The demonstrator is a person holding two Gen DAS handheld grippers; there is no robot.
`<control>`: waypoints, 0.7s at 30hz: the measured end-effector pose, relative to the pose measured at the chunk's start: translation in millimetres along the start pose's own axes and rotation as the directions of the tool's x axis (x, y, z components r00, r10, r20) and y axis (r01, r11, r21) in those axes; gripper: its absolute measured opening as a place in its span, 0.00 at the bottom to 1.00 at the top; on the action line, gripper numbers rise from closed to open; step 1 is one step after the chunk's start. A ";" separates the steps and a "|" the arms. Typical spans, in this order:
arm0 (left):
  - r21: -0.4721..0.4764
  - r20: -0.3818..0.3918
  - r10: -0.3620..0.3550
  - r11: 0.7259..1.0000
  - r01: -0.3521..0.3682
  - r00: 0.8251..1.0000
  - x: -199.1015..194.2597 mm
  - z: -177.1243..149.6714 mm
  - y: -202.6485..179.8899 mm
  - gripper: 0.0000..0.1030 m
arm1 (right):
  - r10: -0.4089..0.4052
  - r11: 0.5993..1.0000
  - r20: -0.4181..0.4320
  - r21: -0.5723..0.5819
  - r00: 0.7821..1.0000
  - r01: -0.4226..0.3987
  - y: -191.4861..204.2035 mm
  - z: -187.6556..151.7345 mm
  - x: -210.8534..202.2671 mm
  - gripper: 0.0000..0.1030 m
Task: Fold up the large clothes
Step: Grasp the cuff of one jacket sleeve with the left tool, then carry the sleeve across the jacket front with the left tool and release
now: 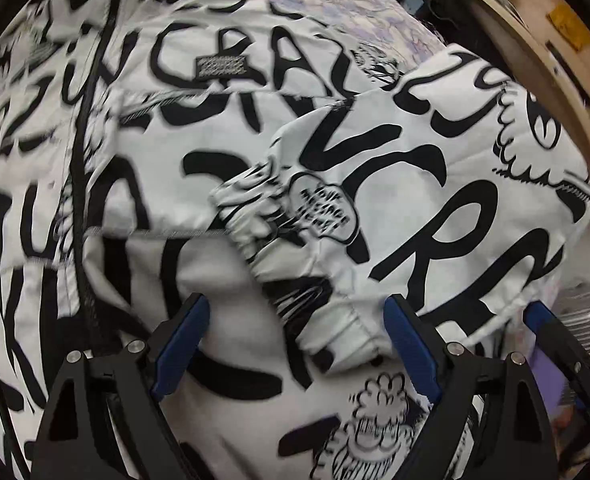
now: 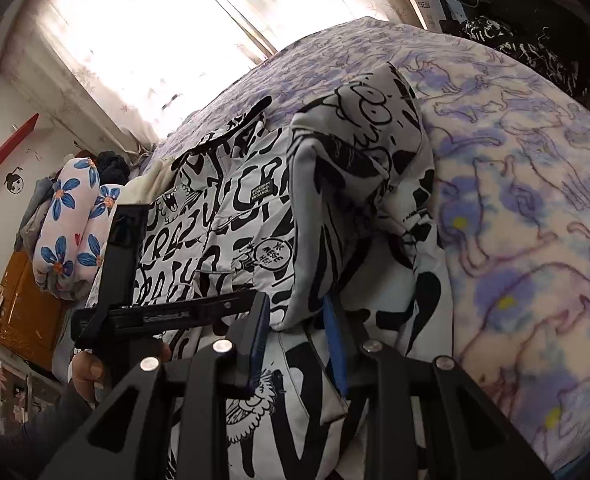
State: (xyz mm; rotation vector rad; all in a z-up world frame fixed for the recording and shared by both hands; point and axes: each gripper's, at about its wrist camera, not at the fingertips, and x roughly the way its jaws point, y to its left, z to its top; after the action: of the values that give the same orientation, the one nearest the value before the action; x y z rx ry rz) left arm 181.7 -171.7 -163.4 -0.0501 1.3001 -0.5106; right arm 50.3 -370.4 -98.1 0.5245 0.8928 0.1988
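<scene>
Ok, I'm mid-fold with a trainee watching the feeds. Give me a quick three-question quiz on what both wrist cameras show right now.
1. True or false: the left gripper has its fingers spread wide over the jacket.
2. What does the right gripper hold between its blue pads? A) the floral pillow B) a raised fold of the black-and-white jacket C) nothing
3. Fill in: the jacket lies on a blanket printed with purple ____.

Key: 1 true; 2 B; 3 cats.
</scene>
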 end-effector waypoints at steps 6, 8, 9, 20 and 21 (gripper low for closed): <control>0.135 0.135 0.139 0.978 -0.158 0.981 -23.7 19.8 -40.1 0.10 | -0.026 1.000 -0.015 -0.002 1.000 0.026 -2.0 -4.3 3.0 0.27; 0.151 0.241 0.197 0.960 -0.237 0.951 -48.7 32.0 -46.4 0.03 | -0.053 0.998 0.002 -0.024 0.999 0.053 -1.8 -2.9 -1.7 0.27; 0.152 0.300 0.211 0.952 -0.265 0.931 -66.8 39.6 -46.4 0.03 | -0.076 0.996 0.014 -0.039 0.997 0.077 -1.8 -1.7 -3.9 0.27; -0.087 0.403 0.397 0.914 -0.397 0.825 -154.5 74.4 67.7 0.40 | -0.228 0.965 0.045 -0.125 0.973 0.231 -8.9 5.3 5.8 0.40; -0.107 0.352 0.413 0.909 -0.403 0.840 -140.3 68.9 82.0 0.55 | -0.258 0.953 0.048 -0.148 0.965 0.262 -8.7 5.5 9.2 0.42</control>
State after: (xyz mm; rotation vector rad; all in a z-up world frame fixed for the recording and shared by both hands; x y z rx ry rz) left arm 248.5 -61.5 -42.8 0.1045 0.9107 -0.1031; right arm 59.9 -376.3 -106.2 0.2617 0.9023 0.0191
